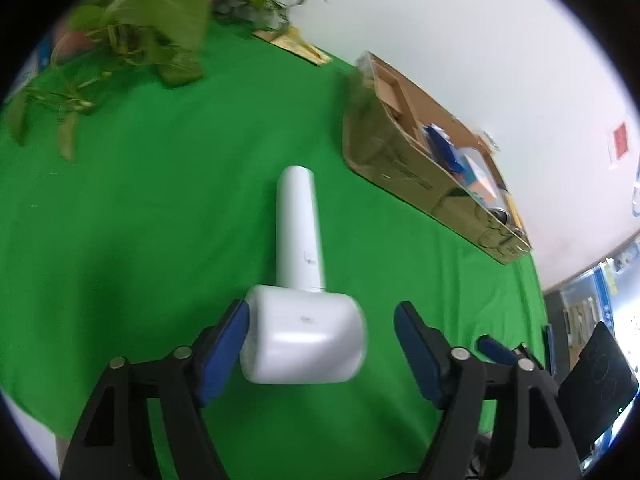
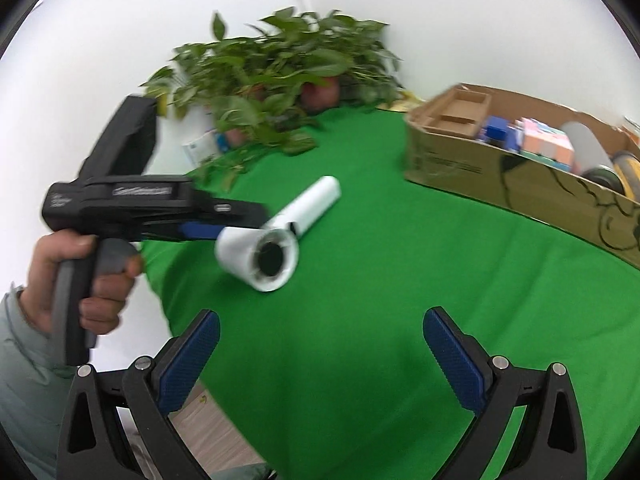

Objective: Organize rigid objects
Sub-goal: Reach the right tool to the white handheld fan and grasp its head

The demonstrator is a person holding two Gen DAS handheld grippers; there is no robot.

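Note:
A white hair dryer (image 1: 304, 336) lies on the green cloth (image 1: 160, 208), its handle pointing away from me in the left wrist view. My left gripper (image 1: 322, 312) straddles the dryer's fat head. Its left pad (image 1: 226, 344) sits against the head, while the right pad (image 1: 416, 348) stands clear of it with green showing between. The right wrist view shows the hair dryer (image 2: 260, 256) from its dark nozzle end, with the left gripper (image 2: 208, 230) held by a hand (image 2: 96, 280) beside it. My right gripper (image 2: 322, 316) is open over bare cloth, short of the dryer.
An open cardboard box (image 1: 400, 164) (image 2: 452, 164) stands on the right side of the table and holds several small boxes and a white roll. Potted leafy plants (image 2: 280, 76) (image 1: 152, 20) crowd the far corner. The cloth's near left edge (image 2: 176, 320) drops to the floor.

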